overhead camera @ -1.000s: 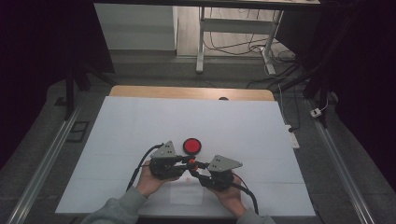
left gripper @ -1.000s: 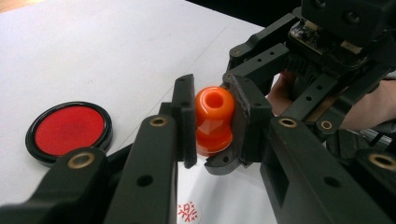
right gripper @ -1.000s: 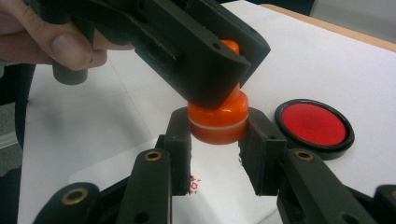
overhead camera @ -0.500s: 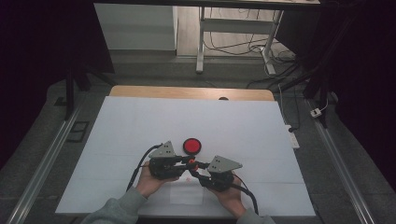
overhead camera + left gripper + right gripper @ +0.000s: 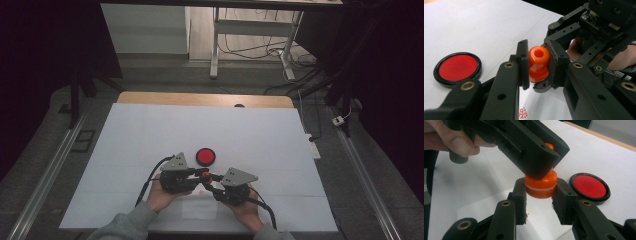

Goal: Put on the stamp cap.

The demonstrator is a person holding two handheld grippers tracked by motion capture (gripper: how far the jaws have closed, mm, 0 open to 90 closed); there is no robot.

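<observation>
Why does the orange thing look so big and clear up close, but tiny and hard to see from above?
In the left gripper view the orange stamp sits right by the camera, sharp and evenly lit, with a soft shine near its hole; the nearest jaws at the bottom look slightly soft. In the high view it is a small speck, the white table is bright and the room around it very dark.

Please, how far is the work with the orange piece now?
Done: the orange stamp is lifted off the white table. In hand: the left gripper clamps its upper knob, and the right gripper clamps its wide base. Probably left: pulling the parts apart, maybe inking on the red pad.
</observation>
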